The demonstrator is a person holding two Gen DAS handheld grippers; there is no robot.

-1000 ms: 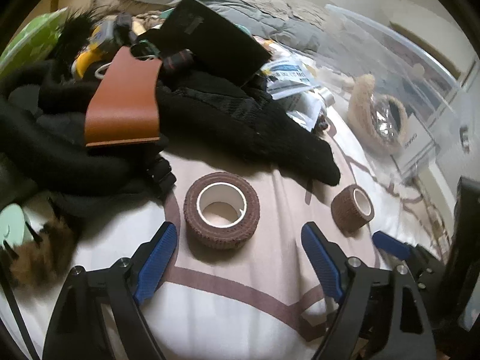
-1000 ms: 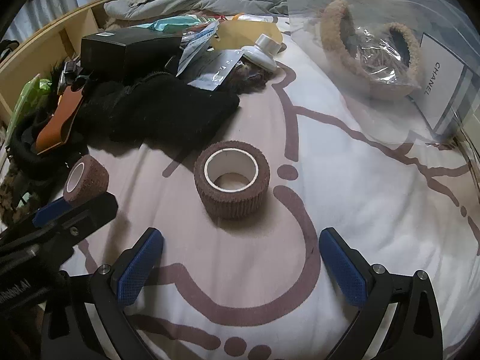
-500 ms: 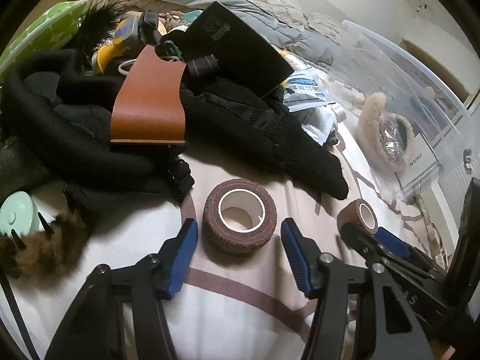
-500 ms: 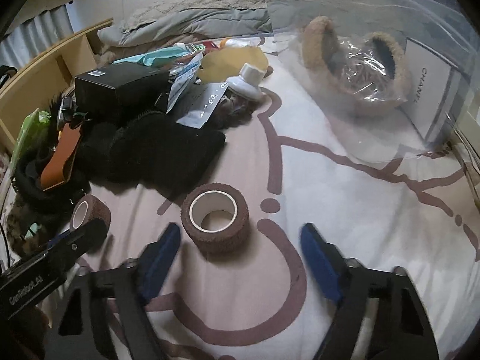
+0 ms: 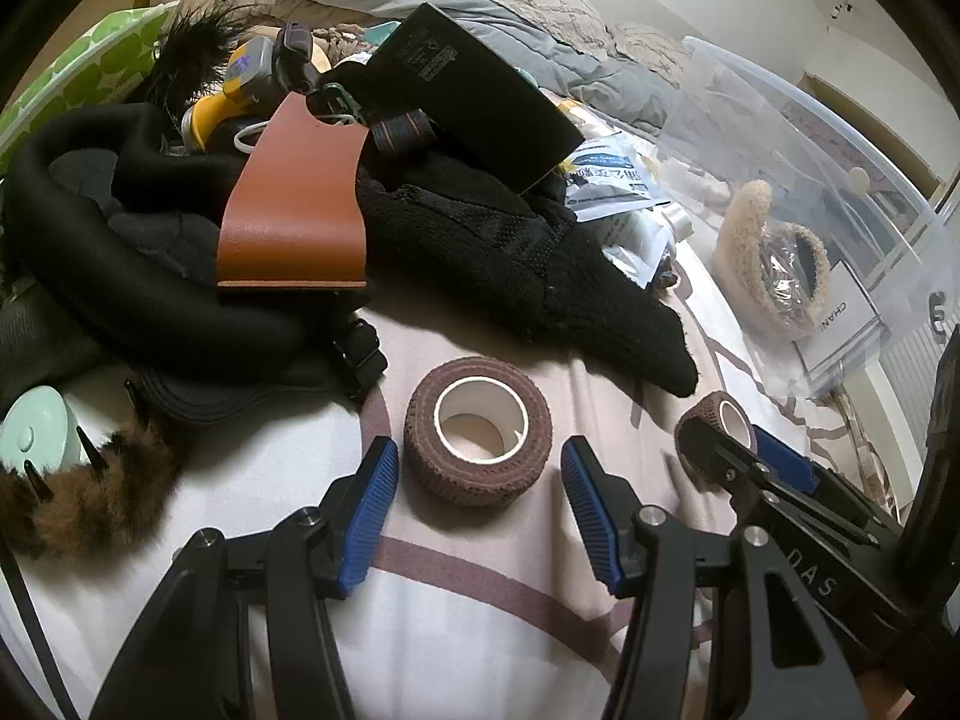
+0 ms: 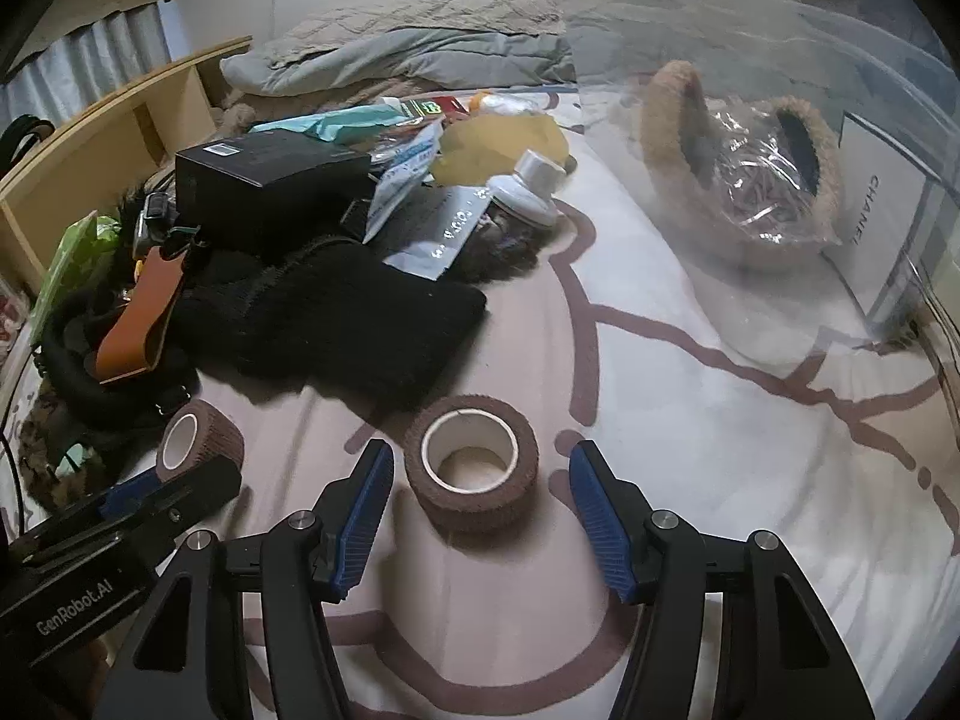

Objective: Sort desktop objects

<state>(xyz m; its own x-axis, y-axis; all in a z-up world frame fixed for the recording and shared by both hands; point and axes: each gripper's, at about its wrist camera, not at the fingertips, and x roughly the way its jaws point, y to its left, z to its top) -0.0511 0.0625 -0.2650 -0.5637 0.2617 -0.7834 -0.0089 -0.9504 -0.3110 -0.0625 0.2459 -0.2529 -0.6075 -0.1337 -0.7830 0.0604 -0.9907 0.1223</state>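
left gripper (image 5: 480, 480) brackets the left bandage roll (image 5: 478, 431) standing on end on the bed sheet (image 5: 468, 630), jaws part open, blue pads just beside its sides with no visible contact. right gripper (image 6: 480, 483) is closing around the right bandage roll (image 6: 471, 461), a gap showing on both sides, nothing held. to grip well, judged: keep each roll centred between the pads, press on the soft wall evenly, clear of the black knit cloth (image 6: 360, 324).
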